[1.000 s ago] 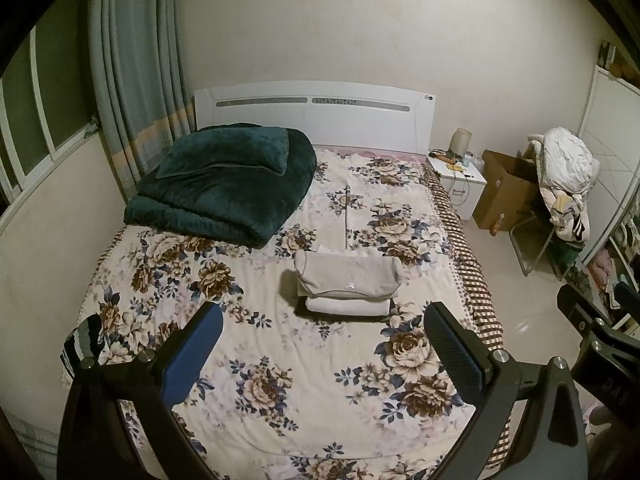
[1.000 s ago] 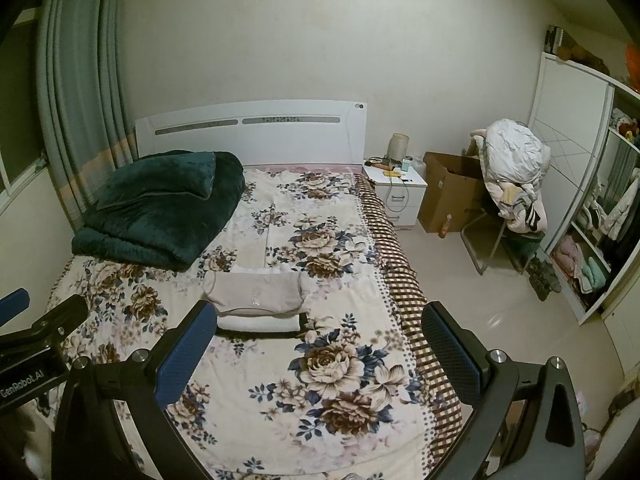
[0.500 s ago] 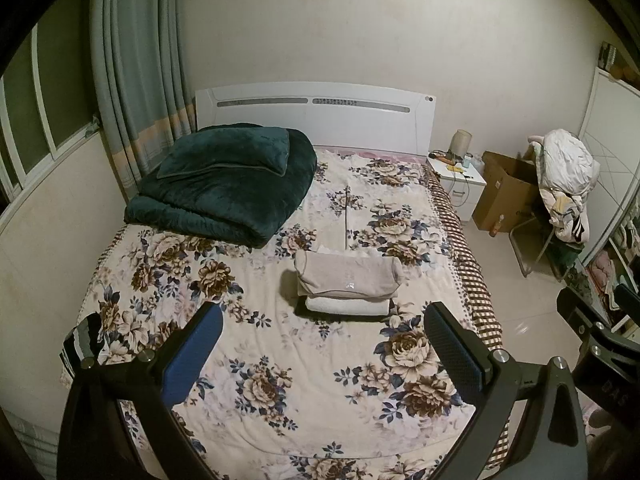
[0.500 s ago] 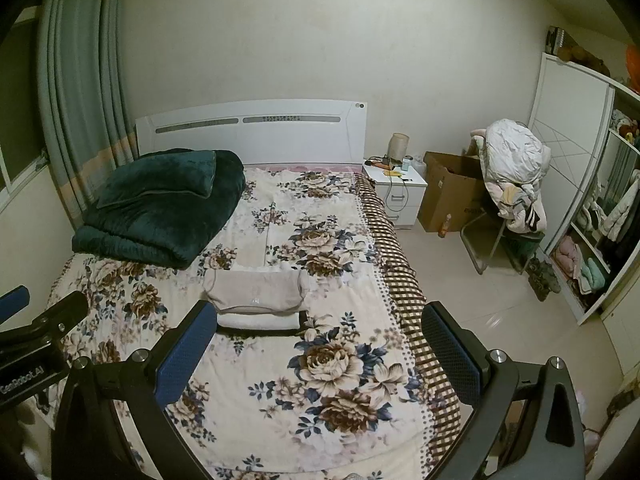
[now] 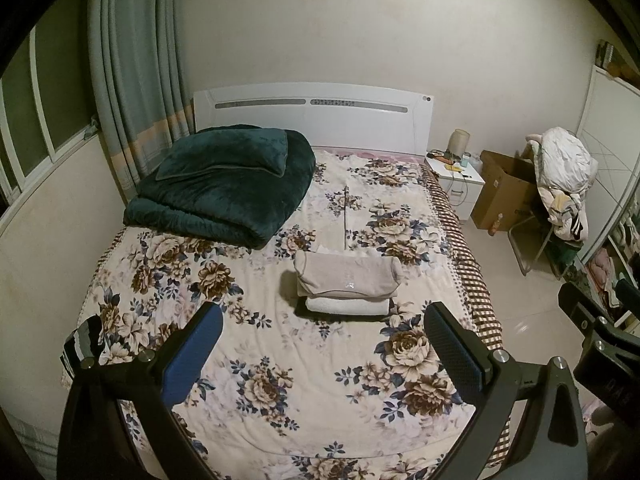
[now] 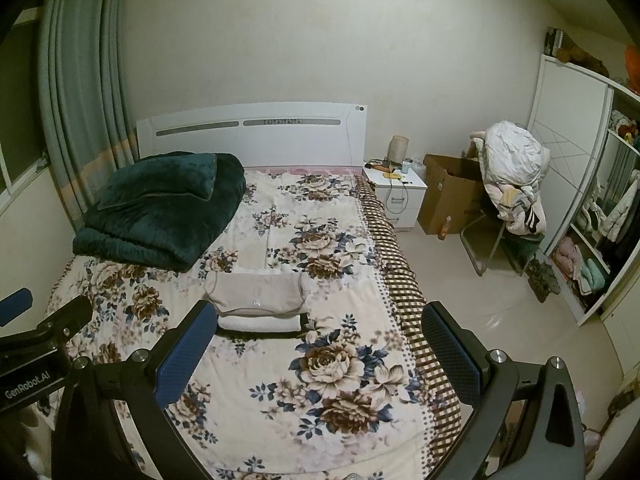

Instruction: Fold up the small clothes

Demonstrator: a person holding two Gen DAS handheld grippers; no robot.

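1. The folded clothes stack (image 5: 347, 289) sits on the floral bedspread (image 5: 280, 380) near the middle of the bed, at about 12 o'clock from the left gripper (image 5: 328, 350). A beige garment lies on top, a white one under it and a dark piece at the bottom. In the right wrist view the same stack (image 6: 259, 300) lies at about 11 o'clock.
2. The stack looks squared and finished. I judge it was left mid-bed so the near stretch of bedspread stays free as a folding surface.
3. The dark green duvet (image 5: 224, 186), with a matching pillow on top, is bundled at 10 o'clock by the white headboard (image 5: 312, 114), well apart from the stack and out of the working area.
4. Both tools are held high over the foot of the bed, tilted down toward the mattress, side by side.
5. The left gripper is spread wide with nothing between its pads. The right gripper (image 6: 322, 346) is likewise wide and empty.
6. No unfolded garment shows on the bed. Loose clothes are heaped on a chair (image 6: 510, 184) at 2 o'clock.
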